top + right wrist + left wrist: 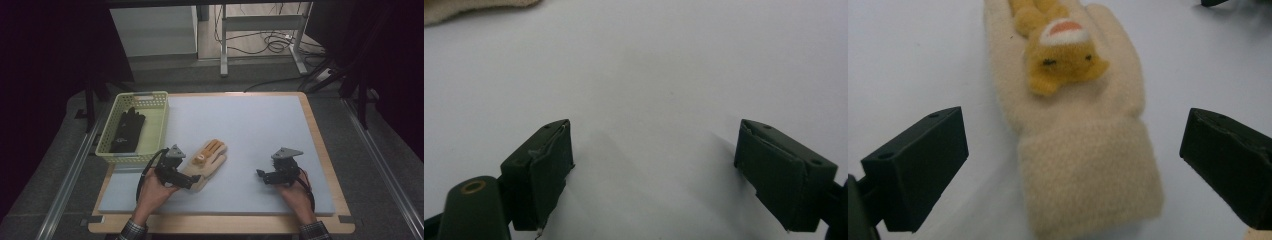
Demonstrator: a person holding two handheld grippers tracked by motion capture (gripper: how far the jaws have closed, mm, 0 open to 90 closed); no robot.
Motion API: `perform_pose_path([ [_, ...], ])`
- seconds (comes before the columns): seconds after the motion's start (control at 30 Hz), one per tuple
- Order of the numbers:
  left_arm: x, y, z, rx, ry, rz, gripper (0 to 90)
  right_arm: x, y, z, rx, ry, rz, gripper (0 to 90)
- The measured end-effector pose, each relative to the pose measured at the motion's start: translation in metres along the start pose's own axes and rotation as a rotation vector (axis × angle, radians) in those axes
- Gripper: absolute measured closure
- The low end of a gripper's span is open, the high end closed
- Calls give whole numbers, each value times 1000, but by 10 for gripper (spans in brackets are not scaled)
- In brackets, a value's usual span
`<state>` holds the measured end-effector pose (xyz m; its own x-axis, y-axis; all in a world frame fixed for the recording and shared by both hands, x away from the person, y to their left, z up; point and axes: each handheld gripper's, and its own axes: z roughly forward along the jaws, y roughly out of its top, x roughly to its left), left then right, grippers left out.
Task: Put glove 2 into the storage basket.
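- My left gripper hangs over the cuff end of the cream glove, jaws spread wide with nothing pinched — the cuff lies between them, untouched.
- The cream glove lies flat on the grey mat, just right of the yellow basket, fingers pointing away from me; a little orange animal face is sewn on its back.
- A black glove already lies in the basket, so I judge the step in hand is to grasp the cream one and carry it over there.
- To do it well I'd come straight down over the cuff, where the knit is thickest, and keep it centred between the jaws so both pads bite cloth rather than mat.
- I'd pinch a fold of the cuff, not the whole width — it looks nearly as broad as my jaw gap.
- I'd lift high enough to clear the basket rim; the limp fingers will dangle and could snag.
- My right gripper rests over bare mat well to the right of the glove, jaws apart and empty. It can stay put.
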<state>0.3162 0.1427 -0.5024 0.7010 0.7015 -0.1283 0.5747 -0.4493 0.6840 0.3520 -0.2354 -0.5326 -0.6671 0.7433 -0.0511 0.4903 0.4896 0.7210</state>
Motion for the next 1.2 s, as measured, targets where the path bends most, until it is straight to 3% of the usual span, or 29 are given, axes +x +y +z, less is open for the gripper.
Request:
perform_pose_path([
  [0.5, -6, 19, 47, 89, 50, 10, 0, 0, 0, 0, 0, 0, -1, 152],
  [0.57, -7, 19, 55, 108, 40, 7, 0, 0, 0, 0, 0, -1, -1, 152],
  [0.67, -11, 18, 61, 132, 42, 24, 0, 0, 0, 0, 0, 0, -1, 152],
  [0.77, -15, 17, 65, 146, 73, 42, 0, 0, 0, 0, 0, -1, -1, 152],
  [0.87, -15, 18, 65, 148, 82, 31, 10, 0, 0, 0, 0, -1, -1, 152],
  [0.97, -14, 20, 62, 145, 98, 19, 74, 0, 0, 0, 0, -1, -1, 152],
  [1.03, -13, 20, 59, 147, 99, 17, 187, 0, 0, 0, 0, -1, -2, 152],
  [1.07, -13, 20, 59, 145, 102, 14, 187, 0, 0, 0, 0, -1, -2, 152],
  [1.13, -15, 21, 56, 151, 101, 13, 326, 0, 0, 0, 0, -1, -1, 152],
  [1.17, -16, 22, 55, 158, 99, 15, 326, 0, 0, 0, 0, -2, -2, 152],
  [1.2, -18, 22, 55, 161, 101, 13, 416, 0, 0, 0, -1, -2, -3, 153],
])
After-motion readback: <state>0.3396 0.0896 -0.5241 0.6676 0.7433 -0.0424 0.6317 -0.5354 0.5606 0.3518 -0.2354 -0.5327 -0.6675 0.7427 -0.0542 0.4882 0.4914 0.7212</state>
